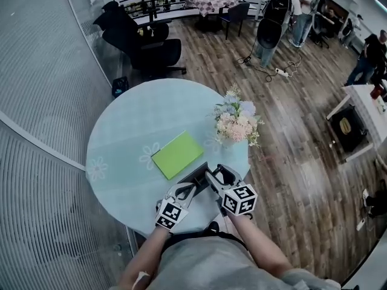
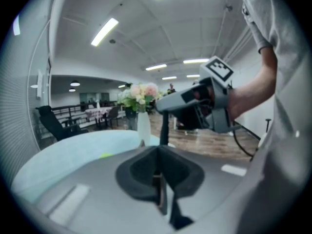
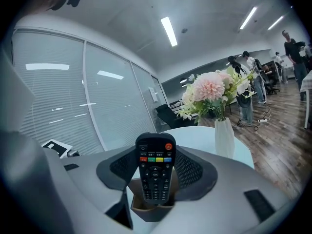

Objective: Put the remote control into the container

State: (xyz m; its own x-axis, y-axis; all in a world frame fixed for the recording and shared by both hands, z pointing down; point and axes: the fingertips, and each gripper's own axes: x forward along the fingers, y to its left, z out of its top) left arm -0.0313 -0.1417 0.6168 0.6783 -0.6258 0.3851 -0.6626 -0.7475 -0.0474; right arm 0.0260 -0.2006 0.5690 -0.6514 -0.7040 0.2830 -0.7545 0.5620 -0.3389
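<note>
While my right gripper (image 3: 155,177) is clamping the remote control (image 3: 155,162) upright, jaws partway spread around it, the remote's lower end is sitting inside the container (image 3: 146,211) at the frame's bottom centre. My left gripper (image 2: 158,179) is pinching shut on what I'm reading as the container's thin wall. I'm judging that a slipping pinch could tip the container and spill the remote. Beyond, a round pale-blue table (image 1: 121,132) is carrying a green pad (image 1: 176,154) and flowers (image 1: 237,122); upper left, black chairs (image 1: 142,41) are standing.
</note>
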